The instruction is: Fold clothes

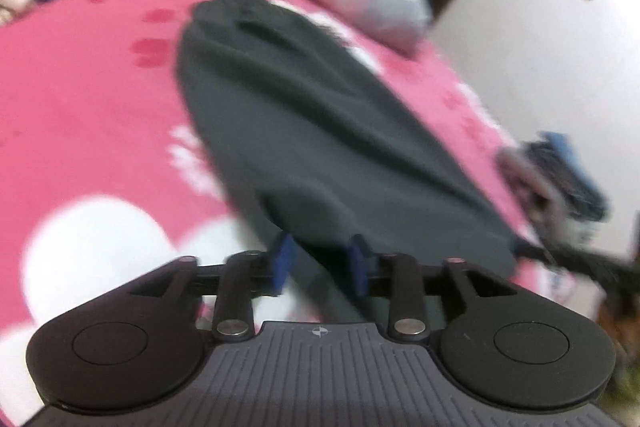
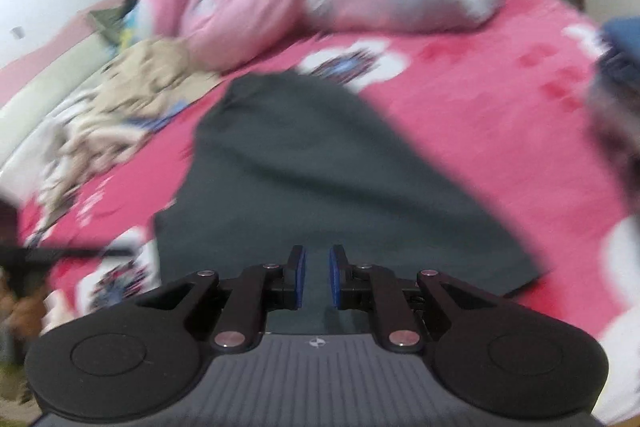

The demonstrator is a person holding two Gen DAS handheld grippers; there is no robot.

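Garment (image 1: 320, 131) flat on bed (image 1: 100, 99); left gripper (image 1: 320, 263) and right gripper (image 2: 318, 277) part-open, empty. Shallow pinch risks slipping.

Black gripper (image 2: 318, 277) linkages, silver rivets, blue pads (image 2: 334, 277), ribbed grey housing.

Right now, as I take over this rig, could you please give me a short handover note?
Left hand-held gripper: open, at the near edge of the dark grey garment; blur hides whether it touches.
Right hand-held gripper: open with a narrow gap, over the same garment's near edge, holding nothing.
The garment lies lengthwise on the pink bedspread; beige clothes are heaped further back.
Done: garment laid out. Left: fold it, then the heap.
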